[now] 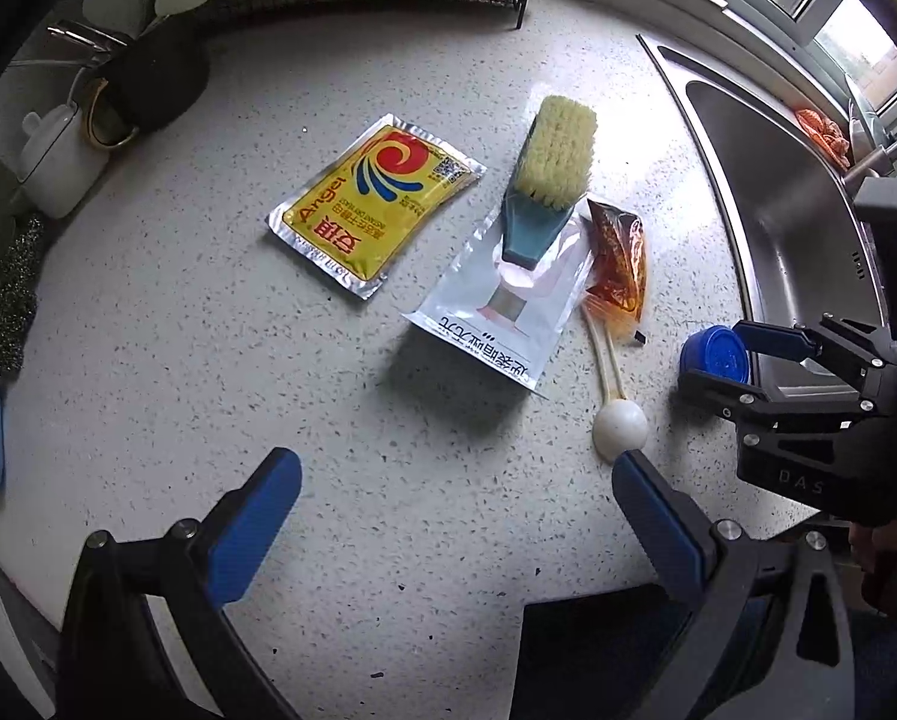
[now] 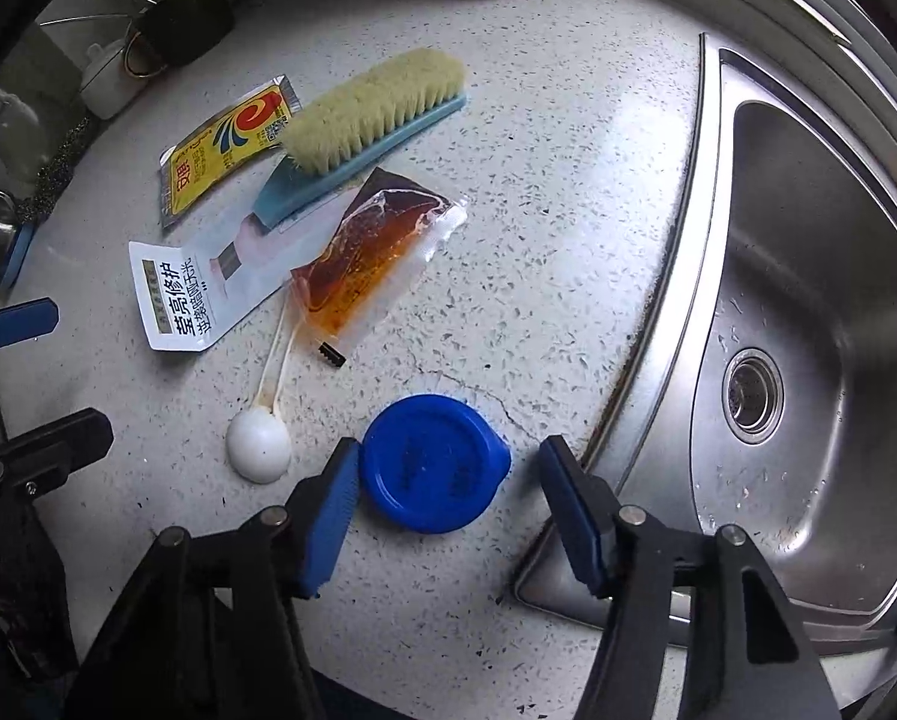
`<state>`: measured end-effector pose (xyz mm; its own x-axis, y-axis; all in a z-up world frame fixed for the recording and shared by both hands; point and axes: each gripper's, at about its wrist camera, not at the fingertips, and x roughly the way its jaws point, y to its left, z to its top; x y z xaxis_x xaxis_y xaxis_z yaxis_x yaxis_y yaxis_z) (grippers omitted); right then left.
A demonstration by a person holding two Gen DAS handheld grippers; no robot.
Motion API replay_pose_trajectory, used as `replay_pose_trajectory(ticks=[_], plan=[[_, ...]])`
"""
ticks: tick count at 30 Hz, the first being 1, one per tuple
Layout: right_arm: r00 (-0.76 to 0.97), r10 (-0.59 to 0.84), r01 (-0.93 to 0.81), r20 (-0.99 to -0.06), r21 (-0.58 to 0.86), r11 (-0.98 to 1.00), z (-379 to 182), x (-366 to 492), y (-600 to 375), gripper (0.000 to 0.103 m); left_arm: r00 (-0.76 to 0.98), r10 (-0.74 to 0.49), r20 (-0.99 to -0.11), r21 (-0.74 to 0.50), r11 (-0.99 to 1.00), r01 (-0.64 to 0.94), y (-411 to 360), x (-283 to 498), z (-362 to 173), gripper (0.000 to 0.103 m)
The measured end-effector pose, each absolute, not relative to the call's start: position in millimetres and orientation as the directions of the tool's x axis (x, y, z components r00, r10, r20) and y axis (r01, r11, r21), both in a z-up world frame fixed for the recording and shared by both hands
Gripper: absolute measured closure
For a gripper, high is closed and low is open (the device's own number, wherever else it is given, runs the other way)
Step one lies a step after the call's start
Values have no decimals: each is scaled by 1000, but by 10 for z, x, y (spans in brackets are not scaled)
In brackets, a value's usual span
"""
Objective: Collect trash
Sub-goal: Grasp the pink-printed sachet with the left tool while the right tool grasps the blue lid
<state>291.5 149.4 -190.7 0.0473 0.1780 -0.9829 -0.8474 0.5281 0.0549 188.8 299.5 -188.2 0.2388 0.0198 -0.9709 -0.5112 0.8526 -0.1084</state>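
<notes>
Two blue pads of the right gripper [image 2: 448, 474] stand partly apart astride the blue cap [image 2: 433, 461] lying flat beside the sink [image 2: 676, 312], gripping nothing; low rim may slip out; left gripper [image 1: 457, 498] wide, empty.
</notes>
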Motion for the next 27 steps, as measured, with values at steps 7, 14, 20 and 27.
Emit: replay_pose_trajectory(ticks=[7, 14, 20, 27], plan=[[91, 187, -882, -978, 8, 471, -1862, 2741, 1590, 59, 233, 17, -972, -119, 822, -557, 3100, 1812, -1884, 0], [64, 233, -870, -970, 60, 489, -1834, 2694, 1550, 61, 229, 10, -973, -132, 793, -595, 3129, 1823, -1875, 0], [53, 257, -834, -965, 98, 543, -1730, 2779, 1418, 61, 225, -35, -974, -183, 707, -684, 3296, 1831, -1943, 20], [56, 251, -822, -966, 98, 561, -1718, 2817, 1394, 60, 186, -36, -982, -159, 687, -709, 3340, 1963, -2120, 37]])
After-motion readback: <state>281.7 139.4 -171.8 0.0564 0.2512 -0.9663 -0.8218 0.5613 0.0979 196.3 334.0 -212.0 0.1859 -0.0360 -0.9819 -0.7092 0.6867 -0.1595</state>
